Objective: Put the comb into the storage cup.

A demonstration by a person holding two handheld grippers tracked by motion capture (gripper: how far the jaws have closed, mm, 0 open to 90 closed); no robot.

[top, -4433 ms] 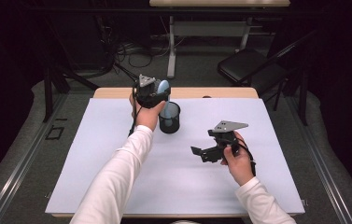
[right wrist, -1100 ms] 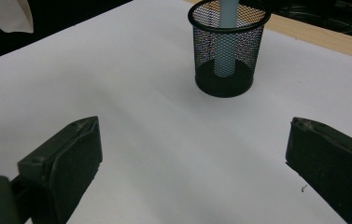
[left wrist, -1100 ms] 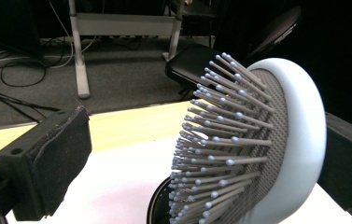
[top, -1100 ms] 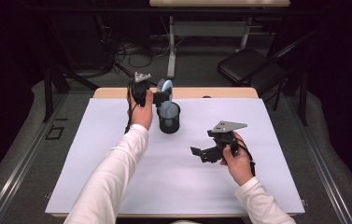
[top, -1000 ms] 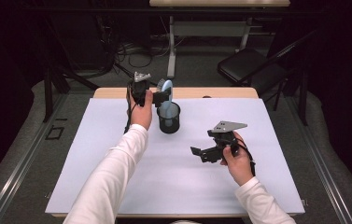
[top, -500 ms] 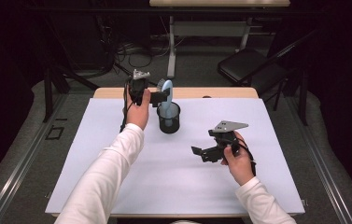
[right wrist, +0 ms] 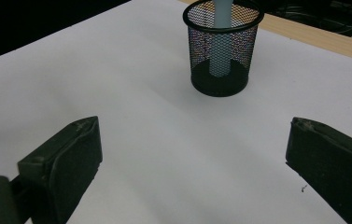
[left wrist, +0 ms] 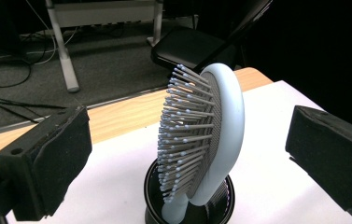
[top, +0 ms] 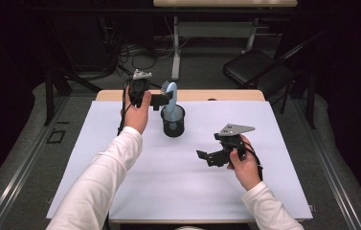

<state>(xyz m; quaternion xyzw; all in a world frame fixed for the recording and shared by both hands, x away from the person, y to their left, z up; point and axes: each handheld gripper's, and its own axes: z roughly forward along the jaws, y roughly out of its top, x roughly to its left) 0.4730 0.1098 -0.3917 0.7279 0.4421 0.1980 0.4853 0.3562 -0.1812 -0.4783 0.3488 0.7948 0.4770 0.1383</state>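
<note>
A pale blue hairbrush (top: 170, 95) stands handle-down in a black mesh cup (top: 174, 122) at the back middle of the white-covered table (top: 96, 158). My left gripper (top: 161, 99) is held up just left of the brush head, open, its jaws pointing at the brush. In the left gripper view the bristled head (left wrist: 206, 135) rises from the cup (left wrist: 222, 203) beyond the two wide-apart pads (left wrist: 47, 158), touching neither. My right gripper (top: 207, 157) hovers open low over the table to the right of the cup. Its view shows the cup (right wrist: 220, 70) with the brush handle (right wrist: 220, 37) inside.
The table's wooden back edge (top: 216, 95) runs just behind the cup. A black chair (top: 254, 64) and a desk frame (top: 175, 43) stand on the floor beyond. Bare white surface lies in front of both grippers.
My left gripper was over the brush and cup 4.4 s ago; it has since drawn back to the left, leaving the brush standing in the cup. The right gripper has stayed put.
</note>
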